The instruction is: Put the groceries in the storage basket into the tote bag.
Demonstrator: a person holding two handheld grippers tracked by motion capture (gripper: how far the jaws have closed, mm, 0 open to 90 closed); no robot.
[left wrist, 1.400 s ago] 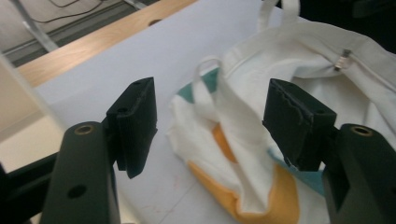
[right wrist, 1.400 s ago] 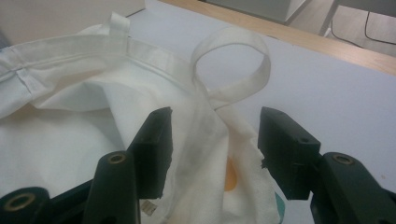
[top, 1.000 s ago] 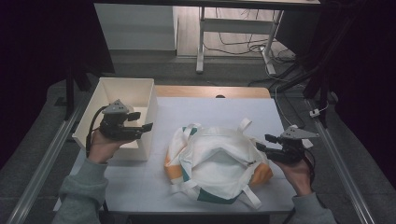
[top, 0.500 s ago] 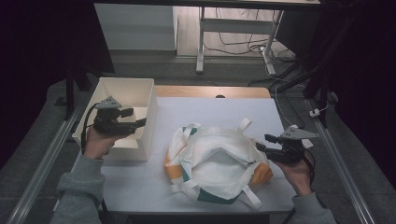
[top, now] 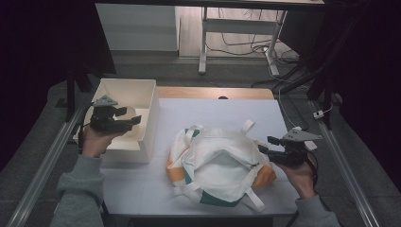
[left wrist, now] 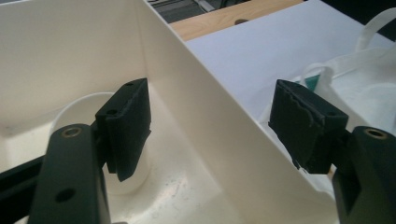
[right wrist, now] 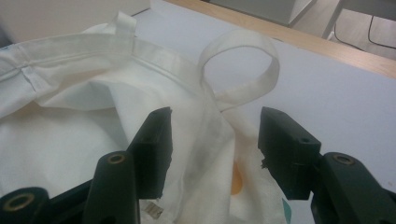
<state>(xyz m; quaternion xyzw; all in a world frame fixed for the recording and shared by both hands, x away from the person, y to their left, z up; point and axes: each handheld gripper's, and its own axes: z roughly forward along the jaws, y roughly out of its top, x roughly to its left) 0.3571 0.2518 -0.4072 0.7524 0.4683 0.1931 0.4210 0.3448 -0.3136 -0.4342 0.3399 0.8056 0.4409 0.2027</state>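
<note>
A white cloth bag [top: 222,161] with orange and green patches lies open-mouthed in the middle of the white table [top: 213,113]. My right gripper [top: 264,144] sits at the bag's right rim. In the right gripper view its jaws stand open [right wrist: 217,140] on either side of a fold of the bag's rim [right wrist: 205,112], pads clear of the cloth, with a handle loop [right wrist: 243,46] just beyond. My left gripper [top: 128,119] hovers over the white box [top: 152,109]. Its open jaws [left wrist: 212,121] straddle the box's wall [left wrist: 196,84]. A round white dish [left wrist: 79,107] lies inside the box.
A wooden strip [top: 213,92] runs along the table's far edge. Metal rails [top: 47,156] flank the table on both sides. Beyond it stand desk legs [top: 203,42] and loose cables [top: 246,45] on the floor.
My left hand has drifted left with its gripper, away from the bag and further over the box. The right hand and the bag have stayed still.
</note>
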